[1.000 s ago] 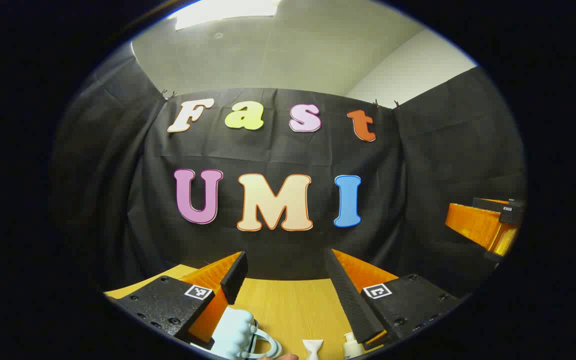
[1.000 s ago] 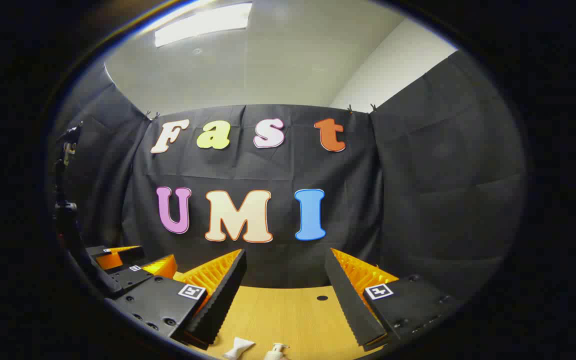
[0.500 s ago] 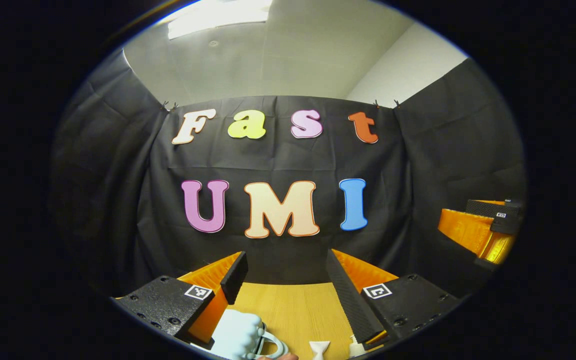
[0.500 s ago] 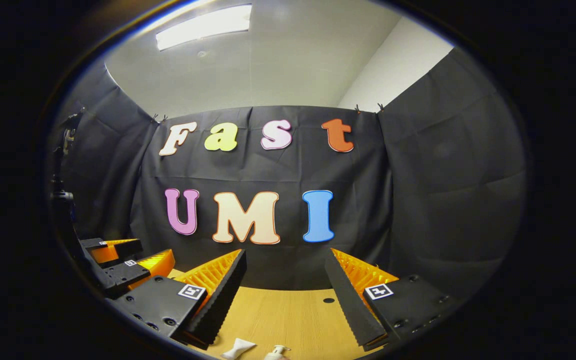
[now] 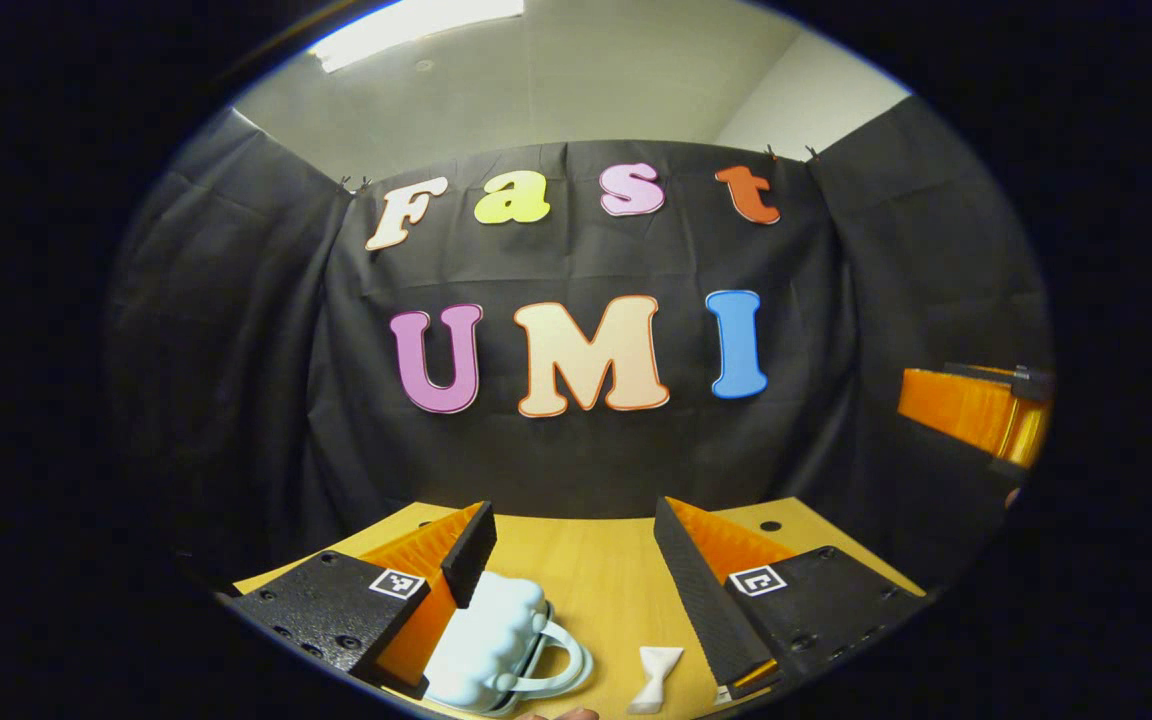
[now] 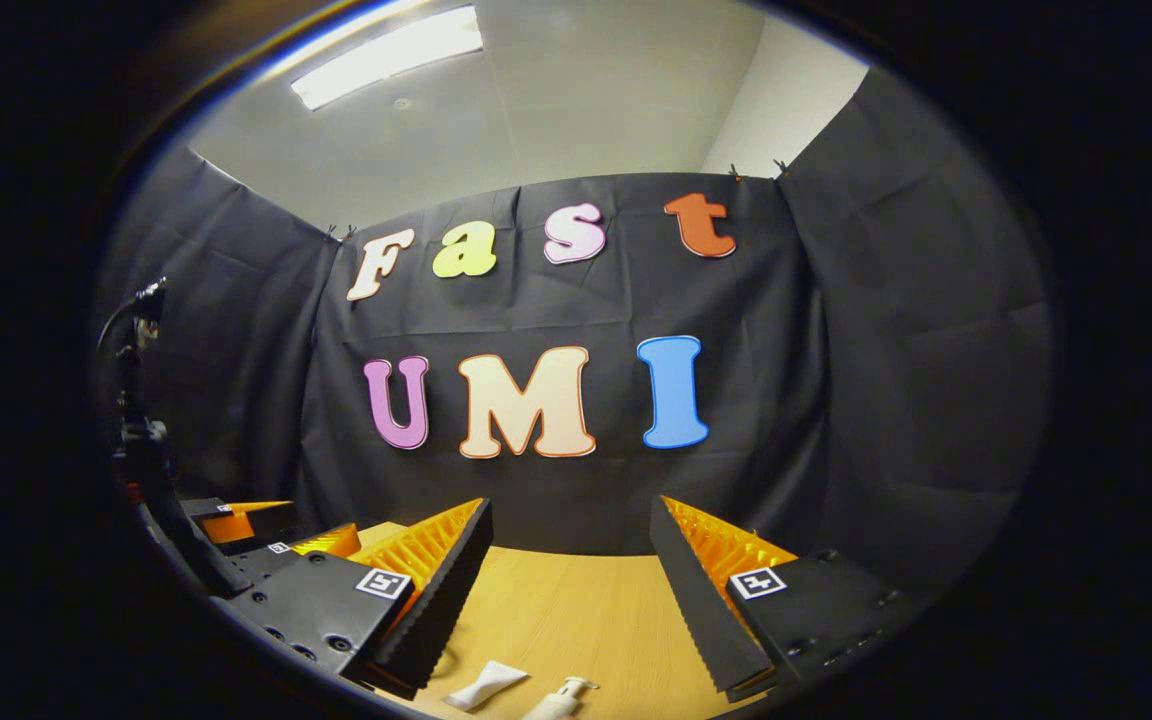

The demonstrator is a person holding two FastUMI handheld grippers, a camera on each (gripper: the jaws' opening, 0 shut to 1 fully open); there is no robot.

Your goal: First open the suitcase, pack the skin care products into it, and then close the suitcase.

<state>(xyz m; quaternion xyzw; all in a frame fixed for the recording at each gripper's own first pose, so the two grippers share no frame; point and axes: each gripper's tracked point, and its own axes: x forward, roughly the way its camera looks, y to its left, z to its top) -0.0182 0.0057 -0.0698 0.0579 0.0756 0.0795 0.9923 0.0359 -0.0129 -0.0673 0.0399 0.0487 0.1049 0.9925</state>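
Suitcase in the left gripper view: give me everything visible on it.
The suitcase is small and pale blue, with a puffy ribbed shell that looks like moulded plastic and a looped handle at its right side. It lies flat and closed on the wooden table, partly hidden behind the left gripper's left finger; whether they touch is unclear.

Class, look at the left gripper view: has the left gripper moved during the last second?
Yes. The left gripper has tipped downward: the wall cloth sits higher, and more table and suitcase show.
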